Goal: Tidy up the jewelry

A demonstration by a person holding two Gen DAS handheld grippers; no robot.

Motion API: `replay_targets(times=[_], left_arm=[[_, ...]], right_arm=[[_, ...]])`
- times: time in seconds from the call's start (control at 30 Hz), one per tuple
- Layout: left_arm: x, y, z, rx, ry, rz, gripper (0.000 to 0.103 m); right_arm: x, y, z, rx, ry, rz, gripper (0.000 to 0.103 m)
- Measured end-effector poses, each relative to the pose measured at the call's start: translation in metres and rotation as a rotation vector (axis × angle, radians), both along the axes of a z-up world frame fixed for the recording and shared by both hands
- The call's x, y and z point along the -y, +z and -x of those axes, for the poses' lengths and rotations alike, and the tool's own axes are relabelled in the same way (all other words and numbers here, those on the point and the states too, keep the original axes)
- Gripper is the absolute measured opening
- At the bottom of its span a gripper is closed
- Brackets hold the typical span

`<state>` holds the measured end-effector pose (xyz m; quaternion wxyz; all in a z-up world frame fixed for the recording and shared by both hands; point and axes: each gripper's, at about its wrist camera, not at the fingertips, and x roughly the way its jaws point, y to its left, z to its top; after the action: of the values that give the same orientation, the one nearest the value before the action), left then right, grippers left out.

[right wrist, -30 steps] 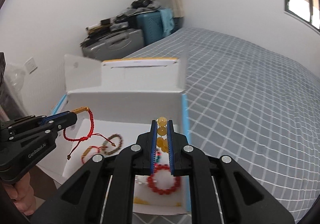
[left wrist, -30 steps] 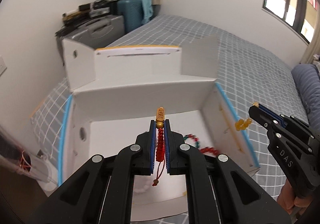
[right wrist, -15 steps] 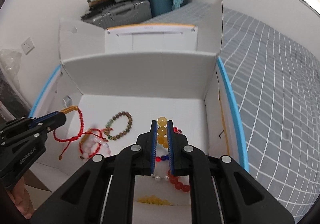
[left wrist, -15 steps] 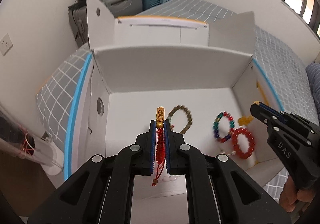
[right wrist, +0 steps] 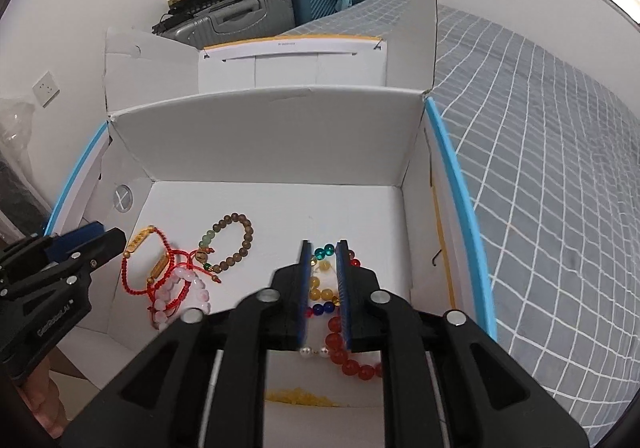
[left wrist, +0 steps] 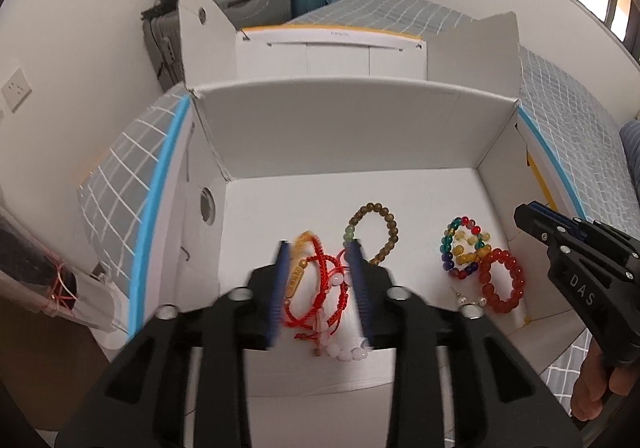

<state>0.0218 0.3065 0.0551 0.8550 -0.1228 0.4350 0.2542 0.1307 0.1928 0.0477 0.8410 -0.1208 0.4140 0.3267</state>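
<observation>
Two hand-held grippers hover open-jawed over a white cardboard box (left wrist: 340, 135) on the bed, the left hand-held gripper (left wrist: 320, 284) above red cord bracelets (left wrist: 316, 288), the right hand-held gripper (right wrist: 324, 288) above a yellow bead bracelet (right wrist: 320, 290), apparently just dropped for sorting.

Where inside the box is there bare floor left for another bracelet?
Free: the strip along the box's back wall, and the middle gap between the brown bracelet and the multicolour beads. Crowded: front-left red cords, front-right red beads.
</observation>
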Motion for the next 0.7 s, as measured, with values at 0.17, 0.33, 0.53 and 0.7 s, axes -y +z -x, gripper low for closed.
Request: replay_targets(times=[0.17, 0.33, 0.53, 0.7], left_arm=[[0.011, 0.019, 0.016, 0.056, 0.006, -0.037, 0.057], [0.027, 0.033, 0.037, 0.116, 0.017, -0.078, 0.077], [0.046, 0.037, 0.064, 0.166, 0.027, -0.107, 0.092], [0.055, 0.027, 0.081, 0.174, 0.003, -0.081, 0.097]], right_arm=[[0.016, 0.017, 0.014, 0.067, -0.009, -0.052, 0.061], [0.039, 0.030, 0.032, 0.114, -0.015, -0.103, 0.087], [0.062, 0.030, 0.056, 0.152, -0.025, -0.120, 0.095], [0.073, 0.022, 0.076, 0.179, -0.035, -0.112, 0.095]])
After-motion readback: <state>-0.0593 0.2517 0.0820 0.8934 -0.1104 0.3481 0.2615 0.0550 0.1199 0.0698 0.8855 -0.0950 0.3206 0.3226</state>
